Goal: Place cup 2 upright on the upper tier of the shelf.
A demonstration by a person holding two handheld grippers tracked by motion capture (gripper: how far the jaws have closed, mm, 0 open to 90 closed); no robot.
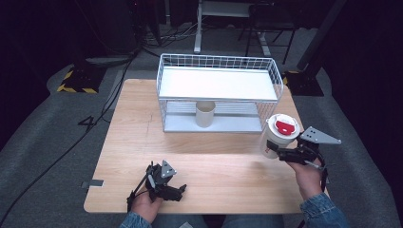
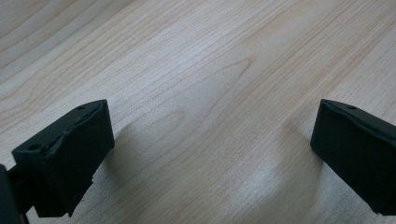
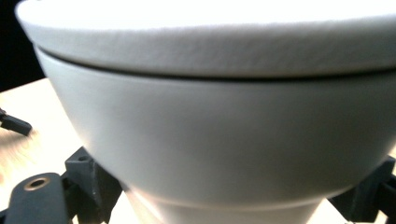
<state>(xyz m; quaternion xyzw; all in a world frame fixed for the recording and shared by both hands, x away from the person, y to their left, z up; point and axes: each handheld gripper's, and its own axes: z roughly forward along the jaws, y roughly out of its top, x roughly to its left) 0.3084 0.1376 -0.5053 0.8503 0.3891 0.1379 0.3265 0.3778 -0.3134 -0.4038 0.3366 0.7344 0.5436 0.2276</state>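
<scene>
Jaws of the left gripper point(image 1: 182, 189) are wide apart with nothing between them, low over the front of the wooden table point(image 1: 128, 142). Over at the right edge of the table, the right gripper point(image 1: 274, 152) has its jaws squeezed on the sides of a white cup point(image 1: 279, 137) with a white lid and a red spot on top, held upright. Farther back stands a white wire shelf point(image 1: 218, 83), and a small tan cup point(image 1: 205, 114) stands under it.
</scene>
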